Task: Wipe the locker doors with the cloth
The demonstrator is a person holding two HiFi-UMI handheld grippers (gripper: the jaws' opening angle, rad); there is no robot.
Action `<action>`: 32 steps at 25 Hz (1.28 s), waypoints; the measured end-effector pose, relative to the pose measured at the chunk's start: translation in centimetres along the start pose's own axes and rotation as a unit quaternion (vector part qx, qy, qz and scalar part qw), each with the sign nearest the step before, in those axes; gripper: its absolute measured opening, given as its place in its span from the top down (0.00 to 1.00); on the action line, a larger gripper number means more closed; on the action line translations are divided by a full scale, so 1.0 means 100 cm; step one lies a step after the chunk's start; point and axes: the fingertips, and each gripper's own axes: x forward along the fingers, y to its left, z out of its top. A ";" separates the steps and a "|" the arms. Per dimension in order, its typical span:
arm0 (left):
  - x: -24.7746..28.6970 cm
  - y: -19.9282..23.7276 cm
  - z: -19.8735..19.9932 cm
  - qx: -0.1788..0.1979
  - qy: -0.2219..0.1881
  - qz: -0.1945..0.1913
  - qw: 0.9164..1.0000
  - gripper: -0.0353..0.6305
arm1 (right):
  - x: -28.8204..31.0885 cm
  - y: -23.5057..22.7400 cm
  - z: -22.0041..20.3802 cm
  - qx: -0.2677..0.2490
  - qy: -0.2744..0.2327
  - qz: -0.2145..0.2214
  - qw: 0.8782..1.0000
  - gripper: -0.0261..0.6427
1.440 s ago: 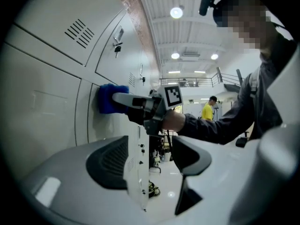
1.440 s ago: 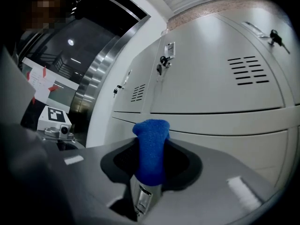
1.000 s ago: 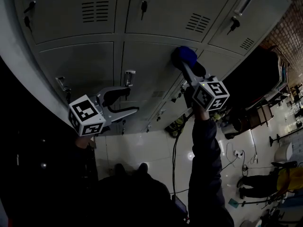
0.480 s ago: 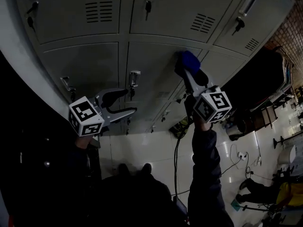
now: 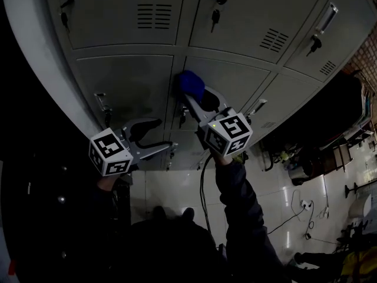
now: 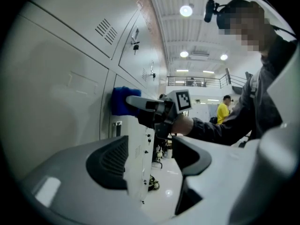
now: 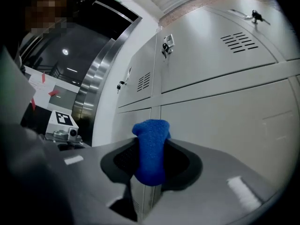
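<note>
Two claws are in view, and only your right gripper (image 5: 193, 96) carries anything. Its jaws are clamped on the blue cloth (image 5: 189, 81), which bulges out past the tips. The cloth is pressed against the lockers at the vertical seam (image 5: 175, 81) between two doors, just under the horizontal strip that separates this row from the vented doors above.

To the left of the seam, the left door (image 5: 126, 78) is a flat, bare panel as far as its latch (image 5: 103, 103) near the far edge. To the right, the other door (image 5: 235, 78) runs bare toward the next seam. A second latch (image 5: 182, 112) hangs just below the cloth, close to the gripper's underside.

Your left gripper (image 5: 165, 135) hangs lower and to the left, away from the doors. Its jaws are spread apart and nothing is between them.

In the right gripper view the cloth (image 7: 151, 151) stands upright between the dark pads, with the door surfaces stretching away beyond it.

Below both grippers, a cable (image 5: 203, 178) trails across the glossy floor.
</note>
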 end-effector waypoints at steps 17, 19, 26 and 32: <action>0.039 -0.011 0.000 0.004 0.019 -0.023 1.000 0.53 | -0.073 -0.102 -0.020 0.014 0.024 -0.086 0.996 0.79; 0.050 -0.014 0.000 0.004 0.019 -0.029 0.999 0.53 | -0.093 -0.123 -0.021 0.014 0.027 -0.105 0.994 0.79; 0.076 -0.023 -0.005 -0.003 0.029 -0.042 0.999 0.53 | -0.143 -0.178 -0.030 0.014 0.046 -0.157 0.986 0.78; 0.076 -0.029 -0.016 -0.017 0.036 -0.037 0.999 0.53 | -0.146 -0.182 -0.032 -0.009 0.056 -0.159 0.986 0.78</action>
